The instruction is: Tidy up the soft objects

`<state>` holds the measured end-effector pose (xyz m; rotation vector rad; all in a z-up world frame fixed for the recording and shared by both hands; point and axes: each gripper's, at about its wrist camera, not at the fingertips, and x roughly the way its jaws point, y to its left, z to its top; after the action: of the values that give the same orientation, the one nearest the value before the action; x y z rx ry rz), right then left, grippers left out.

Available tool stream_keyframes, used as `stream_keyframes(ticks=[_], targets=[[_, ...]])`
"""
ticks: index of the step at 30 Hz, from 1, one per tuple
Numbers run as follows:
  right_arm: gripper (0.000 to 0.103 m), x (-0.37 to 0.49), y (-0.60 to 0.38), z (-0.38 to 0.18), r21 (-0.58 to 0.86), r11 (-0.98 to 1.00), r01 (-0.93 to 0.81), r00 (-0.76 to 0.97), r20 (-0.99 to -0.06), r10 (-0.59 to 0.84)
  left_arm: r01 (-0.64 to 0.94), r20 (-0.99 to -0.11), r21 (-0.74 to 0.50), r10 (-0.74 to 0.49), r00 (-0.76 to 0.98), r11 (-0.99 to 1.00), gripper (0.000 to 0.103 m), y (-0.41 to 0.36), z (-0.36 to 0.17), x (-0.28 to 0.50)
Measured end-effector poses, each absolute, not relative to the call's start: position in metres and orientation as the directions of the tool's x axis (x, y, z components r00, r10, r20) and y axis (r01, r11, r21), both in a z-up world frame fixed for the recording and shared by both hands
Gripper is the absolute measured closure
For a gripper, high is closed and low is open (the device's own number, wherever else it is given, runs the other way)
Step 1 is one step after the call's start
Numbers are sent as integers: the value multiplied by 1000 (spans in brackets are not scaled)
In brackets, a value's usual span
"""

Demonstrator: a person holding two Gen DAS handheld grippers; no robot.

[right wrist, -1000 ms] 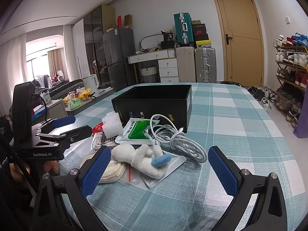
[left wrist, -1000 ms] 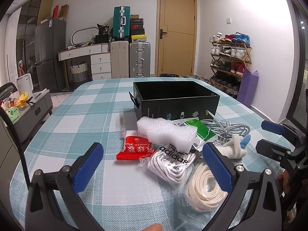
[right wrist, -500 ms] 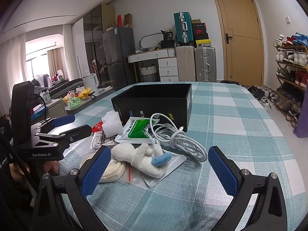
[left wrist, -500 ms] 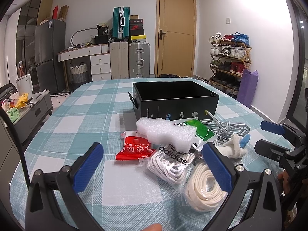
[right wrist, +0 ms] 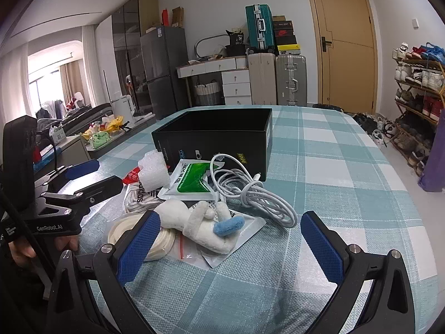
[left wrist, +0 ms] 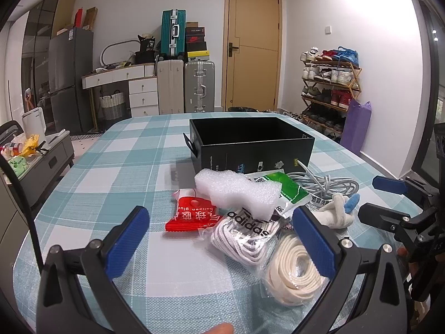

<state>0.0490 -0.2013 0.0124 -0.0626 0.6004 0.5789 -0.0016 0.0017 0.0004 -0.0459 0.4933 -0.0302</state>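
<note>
Nothing's really moved since a second ago, both grippers, left and right, still spread wide, holding nothing. Plush lies on the pile before the box; light, squishy, grab its body

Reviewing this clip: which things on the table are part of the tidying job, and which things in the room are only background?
Job: black box, foam piece, red packet, bagged white laces, bagged cream cord, green sachet, white cable, plush toy; left gripper and right gripper, both open.

Background: suitcases, shoe rack, door, fridge.
</note>
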Motion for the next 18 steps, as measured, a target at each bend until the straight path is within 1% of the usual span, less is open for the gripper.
stream_keyframes(ticks=[7, 12, 18], targets=[[0, 46, -196, 17, 74, 843, -532, 675, -564, 475, 15, -506, -49, -38, 862, 999, 0, 2, 0, 6], [0, 50, -190, 15, 109, 835, -540, 633, -601, 487, 18, -529, -41, -36, 848, 999, 0, 2, 0, 9], [0, 60, -188, 7, 148, 848, -509, 605, -640, 474, 9, -556, -41, -30, 831, 999, 0, 5, 4, 16]])
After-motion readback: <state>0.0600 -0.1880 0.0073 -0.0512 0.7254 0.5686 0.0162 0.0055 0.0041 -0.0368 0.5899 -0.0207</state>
